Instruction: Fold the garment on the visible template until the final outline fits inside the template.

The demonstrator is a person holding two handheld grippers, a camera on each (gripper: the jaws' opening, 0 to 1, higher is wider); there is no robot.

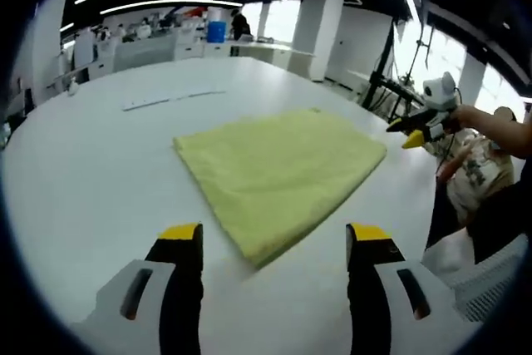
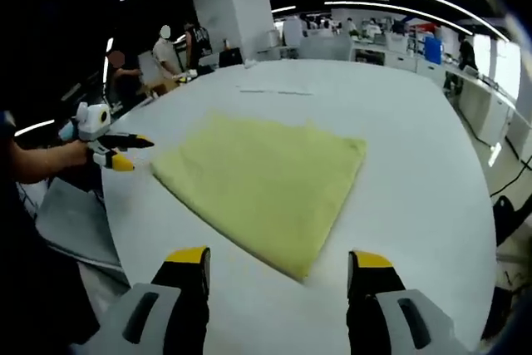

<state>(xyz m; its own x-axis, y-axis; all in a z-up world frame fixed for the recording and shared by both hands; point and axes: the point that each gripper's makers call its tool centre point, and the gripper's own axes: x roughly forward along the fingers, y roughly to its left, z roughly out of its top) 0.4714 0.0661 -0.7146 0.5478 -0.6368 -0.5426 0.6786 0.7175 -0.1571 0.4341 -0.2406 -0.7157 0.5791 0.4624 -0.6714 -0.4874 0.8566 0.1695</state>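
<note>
Yellow-green garment (image 1: 278,174), folded flat, mid white table (image 1: 91,172); template not discernible. Left gripper (image 1: 274,243) & right gripper (image 2: 278,268) both wide, empty, near its corner. Risk: single-layer pinch unfolds stack.

Yellow-green garment (image 1: 278,170) (image 2: 262,182), folded flat into a rough four-sided shape on the white table (image 1: 100,180) (image 2: 416,172); smooth, edges even. Lies ahead of both grippers' wide-apart jaws, nearest corner between the tips, untouched.
</note>
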